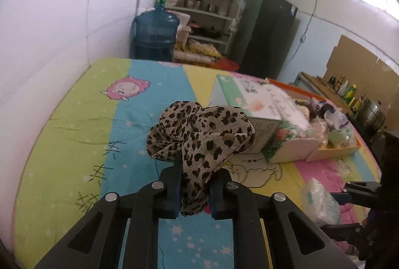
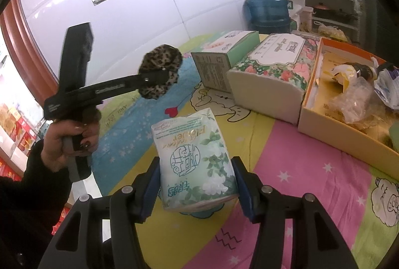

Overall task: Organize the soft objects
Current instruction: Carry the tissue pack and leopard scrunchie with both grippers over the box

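The kitchen storeroom around you was crowded, and the tabletop point(image 1: 74, 119) under its cartoon quilt cover stood hard against a white tiled wall, with a blue water jug point(image 1: 155, 32) and shelves behind it. On your left, the left hand-held gripper point(image 1: 193, 184) was clamped narrow on a leopard-print scarf point(image 1: 199, 134), pinching only a thin tail of it while the bulk bunched loose above the jaws, clear of the quilt. That thin fabric could have slid out if you swung it quickly, and a trailing fold might have snagged on the corner of the green-and-white carton point(image 1: 239, 99) just beyond it. Further right sat a floral tissue box point(image 2: 271, 74) and an open orange box point(image 2: 349, 119), already cluttered with wrappers and small bottles. On your right, the right hand-held gripper point(image 2: 197, 184) held a soft tissue pack point(image 2: 197, 159) across its width, jaws fairly wide, and the pack appeared lifted just off the cover. Squeezing harder would have crushed it; a looser hold could have let it tip forward, since most of its length stuck out past the pads. Dropping either item into the orange box risked landing on the clutter there and spilling over its low wall.
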